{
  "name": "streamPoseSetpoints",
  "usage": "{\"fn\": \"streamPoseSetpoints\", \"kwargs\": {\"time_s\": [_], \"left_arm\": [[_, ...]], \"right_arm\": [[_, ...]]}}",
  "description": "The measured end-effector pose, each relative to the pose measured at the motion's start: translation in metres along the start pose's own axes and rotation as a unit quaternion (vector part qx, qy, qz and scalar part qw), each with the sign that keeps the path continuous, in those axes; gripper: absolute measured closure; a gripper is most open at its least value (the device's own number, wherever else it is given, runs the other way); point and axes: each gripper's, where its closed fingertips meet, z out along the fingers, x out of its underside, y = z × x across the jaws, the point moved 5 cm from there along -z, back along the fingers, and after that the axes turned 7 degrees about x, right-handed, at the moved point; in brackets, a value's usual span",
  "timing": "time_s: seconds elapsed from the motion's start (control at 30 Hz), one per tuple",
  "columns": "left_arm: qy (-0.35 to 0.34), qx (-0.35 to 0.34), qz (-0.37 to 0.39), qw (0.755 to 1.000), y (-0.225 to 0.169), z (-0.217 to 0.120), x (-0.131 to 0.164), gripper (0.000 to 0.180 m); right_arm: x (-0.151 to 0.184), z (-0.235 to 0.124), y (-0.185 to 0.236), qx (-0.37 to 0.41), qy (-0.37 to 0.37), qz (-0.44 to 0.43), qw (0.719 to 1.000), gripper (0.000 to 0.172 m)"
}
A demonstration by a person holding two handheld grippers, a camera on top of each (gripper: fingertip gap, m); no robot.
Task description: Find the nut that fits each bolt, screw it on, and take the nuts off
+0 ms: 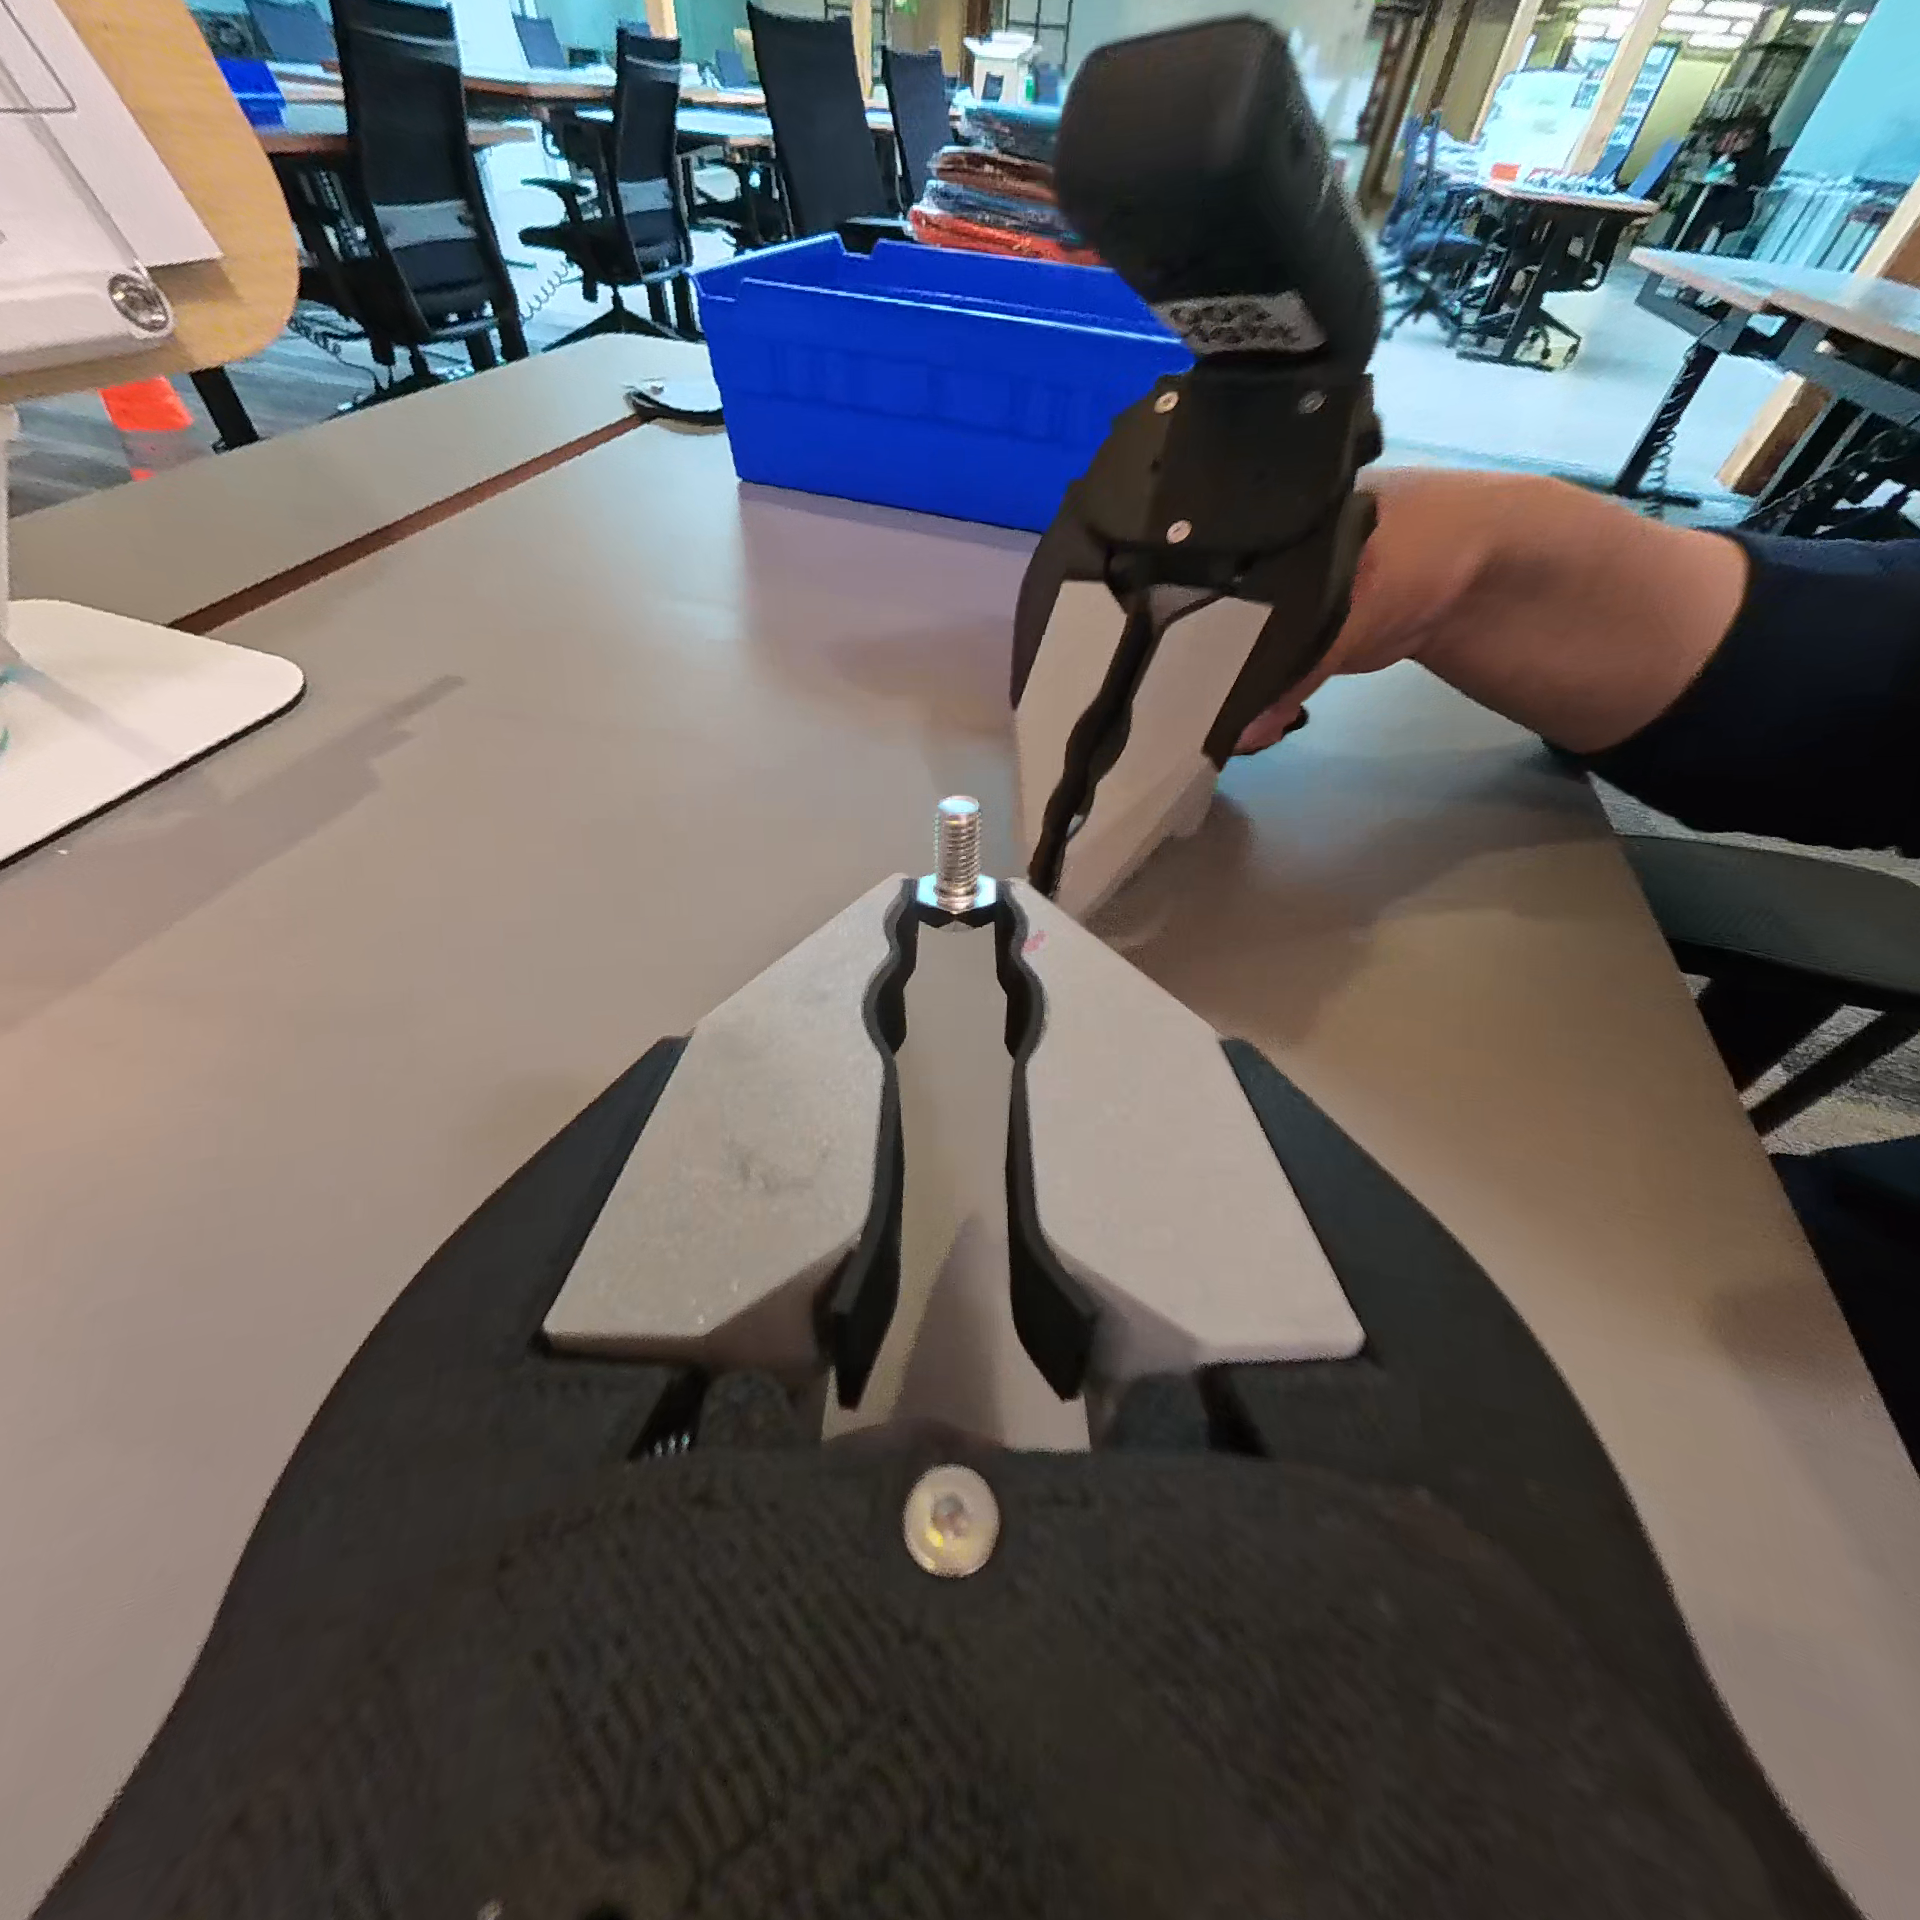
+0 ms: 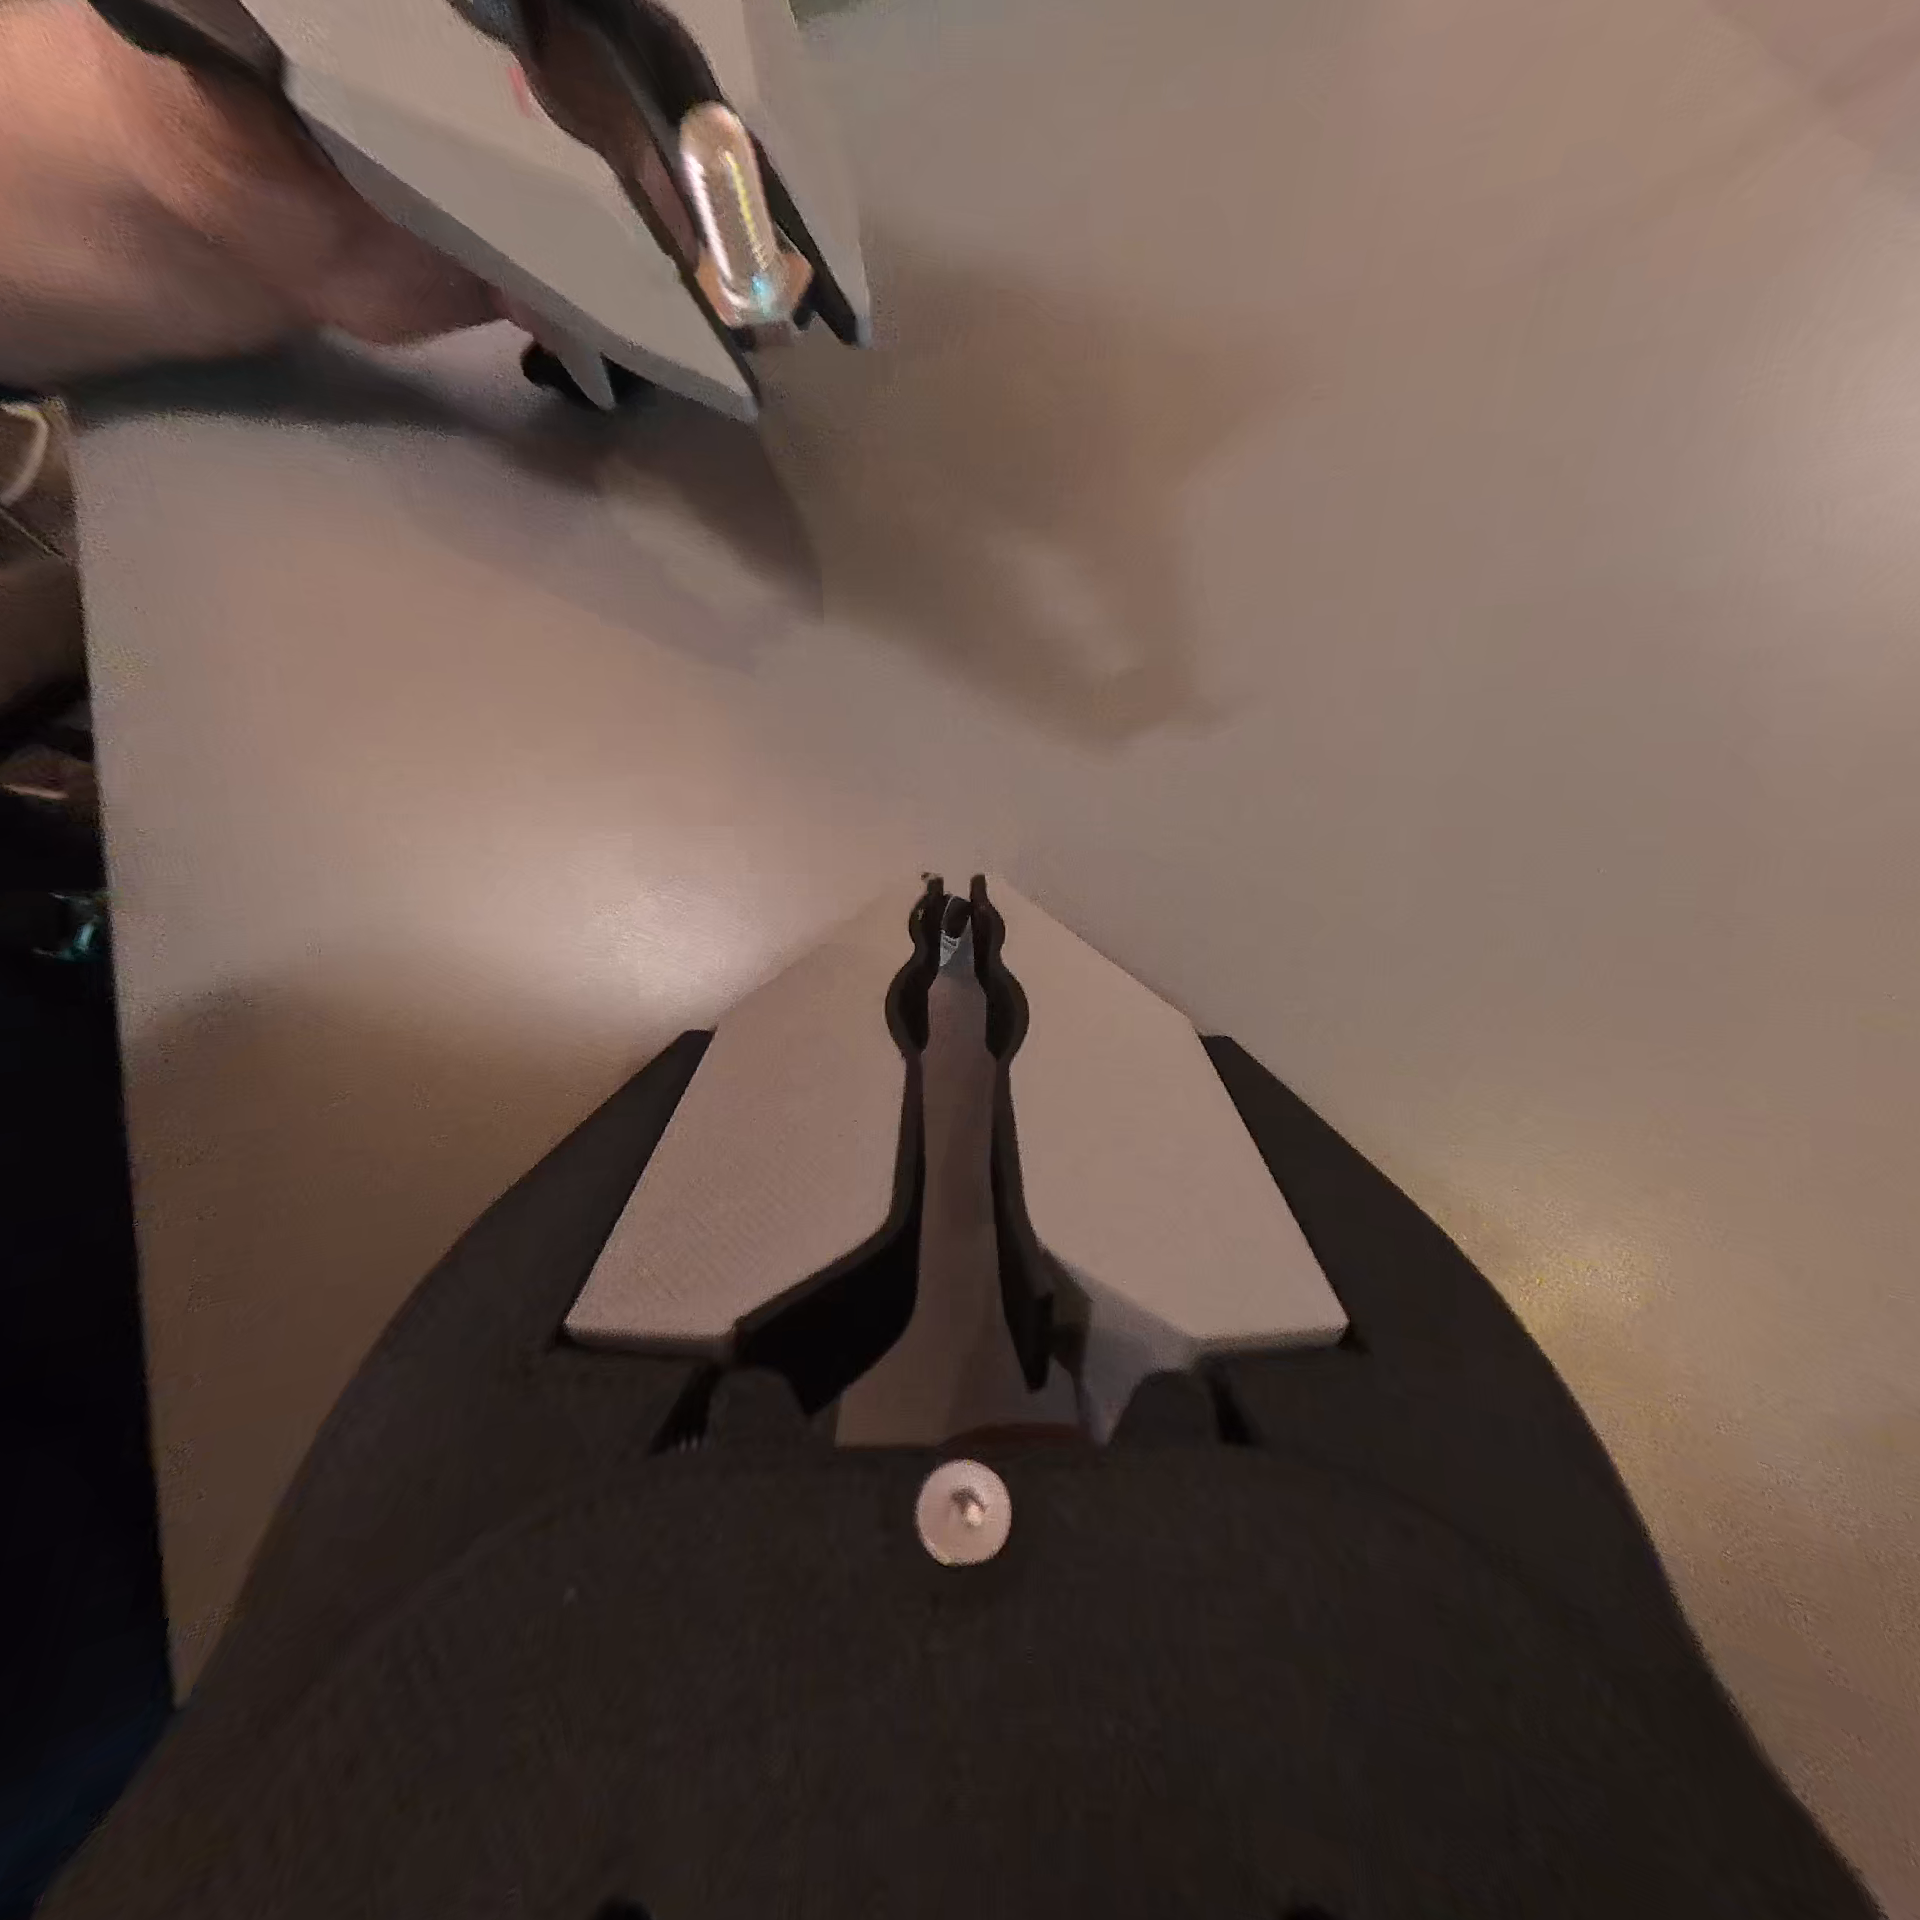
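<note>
A label on the right tool (image 1: 1049, 873) is too blurred to read.

Left wrist view: low over worktop (image 1: 520, 831), facing forward along own fingers (image 1: 894, 966) toward room. Right wrist view: close, tilted down at worktop. Shared: bolt (image 1: 957, 847), upper left in right view.

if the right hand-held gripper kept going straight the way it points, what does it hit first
Most likely the bare grey table: the right hand-held gripper tilts down at it, with nothing visible between. Blur leaves depth unclear.
</note>
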Motion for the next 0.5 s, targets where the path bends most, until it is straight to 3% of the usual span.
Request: {"fn": "streamPoseSetpoints", "kwargs": {"time_s": [0.17,0.5], "left_arm": [[0.002,0.004,0.005,1.0,-0.001,0.0,0.0,0.168],[0.001,0.009,0.004,1.0,-0.002,0.0,0.0,0.168]], "right_arm": [[0.004,0.008,-0.008,0.015,0.027,-0.032,0.999,0.172],[0.0,-0.021,-0.001,0.021,-0.033,-0.053,0.998,0.157]]}}
